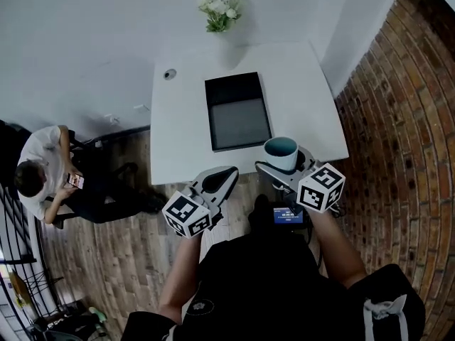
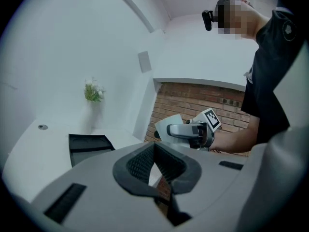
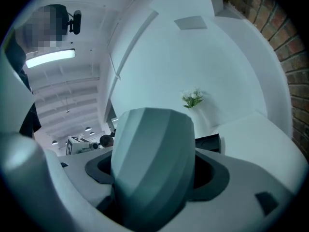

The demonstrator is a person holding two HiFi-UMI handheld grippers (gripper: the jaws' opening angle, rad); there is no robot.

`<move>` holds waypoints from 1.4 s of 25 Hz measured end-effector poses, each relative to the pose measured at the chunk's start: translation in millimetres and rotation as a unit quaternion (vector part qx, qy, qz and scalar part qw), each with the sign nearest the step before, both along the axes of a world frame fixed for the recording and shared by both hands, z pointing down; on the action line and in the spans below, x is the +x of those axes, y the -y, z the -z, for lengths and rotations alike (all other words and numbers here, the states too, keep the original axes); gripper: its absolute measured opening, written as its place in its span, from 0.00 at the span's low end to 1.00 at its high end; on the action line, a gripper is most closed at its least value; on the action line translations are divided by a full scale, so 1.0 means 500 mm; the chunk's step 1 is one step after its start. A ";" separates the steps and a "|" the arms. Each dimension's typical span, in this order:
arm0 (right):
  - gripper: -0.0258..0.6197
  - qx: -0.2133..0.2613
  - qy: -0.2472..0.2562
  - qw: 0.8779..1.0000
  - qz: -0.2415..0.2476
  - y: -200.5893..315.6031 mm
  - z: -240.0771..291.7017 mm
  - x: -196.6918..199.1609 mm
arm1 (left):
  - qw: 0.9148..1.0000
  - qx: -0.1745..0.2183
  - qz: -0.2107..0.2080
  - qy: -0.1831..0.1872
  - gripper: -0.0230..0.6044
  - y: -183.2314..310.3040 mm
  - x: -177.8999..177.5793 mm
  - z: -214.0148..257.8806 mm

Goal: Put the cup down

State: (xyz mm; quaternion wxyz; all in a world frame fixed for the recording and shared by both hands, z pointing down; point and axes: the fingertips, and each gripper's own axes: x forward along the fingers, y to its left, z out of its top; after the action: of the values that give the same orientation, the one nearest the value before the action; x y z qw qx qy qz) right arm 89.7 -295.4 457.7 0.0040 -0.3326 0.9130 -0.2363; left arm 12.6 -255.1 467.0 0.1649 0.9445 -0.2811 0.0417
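Note:
The cup (image 1: 281, 152), white outside and teal inside, hangs upright over the near right edge of the white table (image 1: 298, 91). My right gripper (image 1: 283, 165) is shut on the cup's sides. In the right gripper view the cup (image 3: 152, 163) fills the space between the jaws and hides the fingertips. My left gripper (image 1: 215, 182) sits at the table's near edge, left of the cup, shut with nothing in it. Its dark pads (image 2: 145, 164) meet in the left gripper view. That view also shows the cup (image 2: 169, 126) and the right gripper (image 2: 190, 132) off to the right.
A black tray (image 1: 237, 111) lies in the middle of the table. A vase of white flowers (image 1: 220, 11) stands at the far edge, and a small round fitting (image 1: 169, 74) sits at the far left corner. A brick wall (image 1: 398, 133) runs along the right. A seated person (image 1: 44, 180) is at the left.

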 end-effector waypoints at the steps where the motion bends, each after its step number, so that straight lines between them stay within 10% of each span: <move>1: 0.67 -0.002 0.001 1.000 0.003 0.024 -0.002 0.004 | 1.000 -0.002 0.004 -0.002 0.05 0.022 0.006 0.000; 35: 0.67 -0.019 0.004 1.000 -0.021 0.169 0.003 -0.084 | 1.000 -0.010 -0.018 -0.024 0.05 0.177 -0.083 0.007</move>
State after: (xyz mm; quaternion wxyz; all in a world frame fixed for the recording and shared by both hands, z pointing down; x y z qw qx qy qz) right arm 47.8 -379.8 456.1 0.0067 -0.3512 0.9009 -0.2548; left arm -28.9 -343.6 463.7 0.1805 0.9483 -0.2598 0.0246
